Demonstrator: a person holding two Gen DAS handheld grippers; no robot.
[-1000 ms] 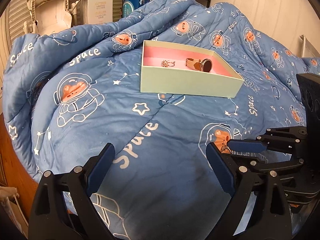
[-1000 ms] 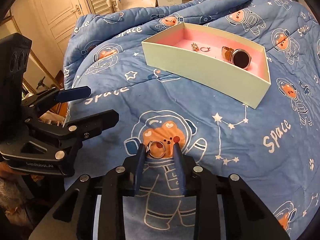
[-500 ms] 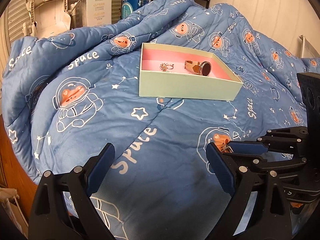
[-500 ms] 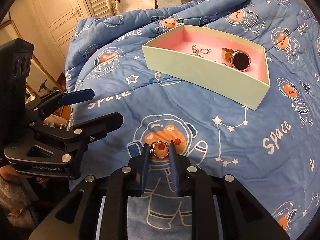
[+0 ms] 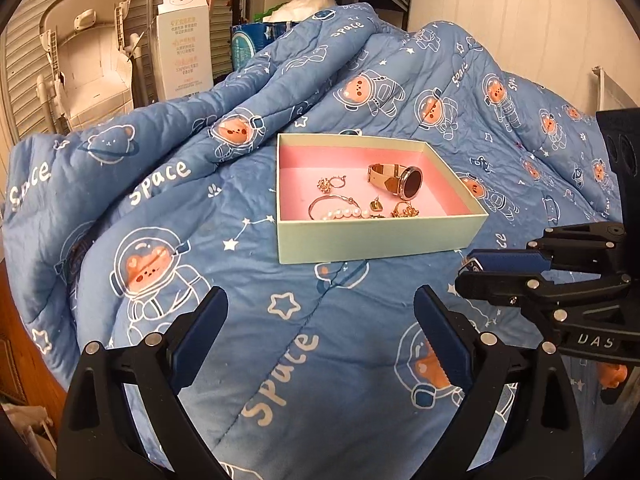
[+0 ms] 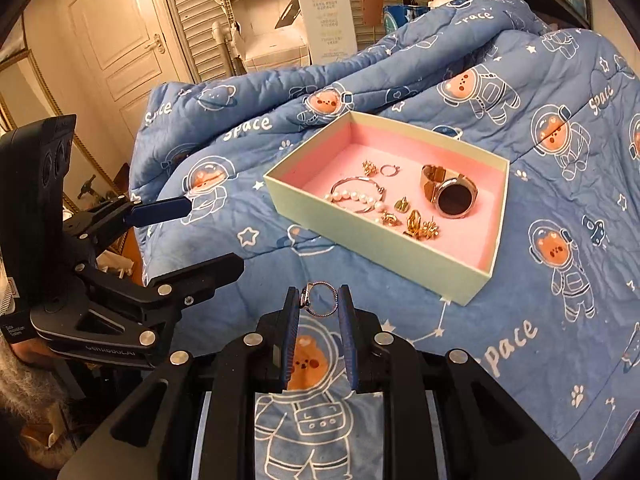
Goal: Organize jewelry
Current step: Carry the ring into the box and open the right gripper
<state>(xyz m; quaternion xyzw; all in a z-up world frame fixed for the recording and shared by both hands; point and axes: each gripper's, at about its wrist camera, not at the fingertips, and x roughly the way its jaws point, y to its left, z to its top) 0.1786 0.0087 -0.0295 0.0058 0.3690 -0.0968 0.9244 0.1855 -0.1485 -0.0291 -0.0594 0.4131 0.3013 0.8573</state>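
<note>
A pale green box (image 5: pixel 376 242) (image 6: pixel 372 240) with a pink lining rests on the blue quilt. Inside lie a gold watch (image 5: pixel 404 182) (image 6: pixel 450 196), a pearl bracelet (image 5: pixel 344 212) (image 6: pixel 356 196), and several small gold earrings (image 6: pixel 416 222). My right gripper (image 6: pixel 319 300) is shut on a thin silver ring (image 6: pixel 318 300), lifted off the quilt, in front of the box's near wall. My left gripper (image 5: pixel 320 316) is open and empty, held over the quilt in front of the box. The right gripper (image 5: pixel 480 270) shows at the right edge of the left wrist view.
The blue astronaut-print quilt (image 5: pixel 200 280) covers the whole bed and rises in folds behind the box. A white carton (image 5: pixel 184 48) and a beige plastic seat (image 5: pixel 88 60) stand behind the bed. A white door (image 6: pixel 120 32) is at far left.
My right gripper closed on the ring and lifted it off the quilt. Both grippers rose, so the box interior now shows more of its jewelry.
</note>
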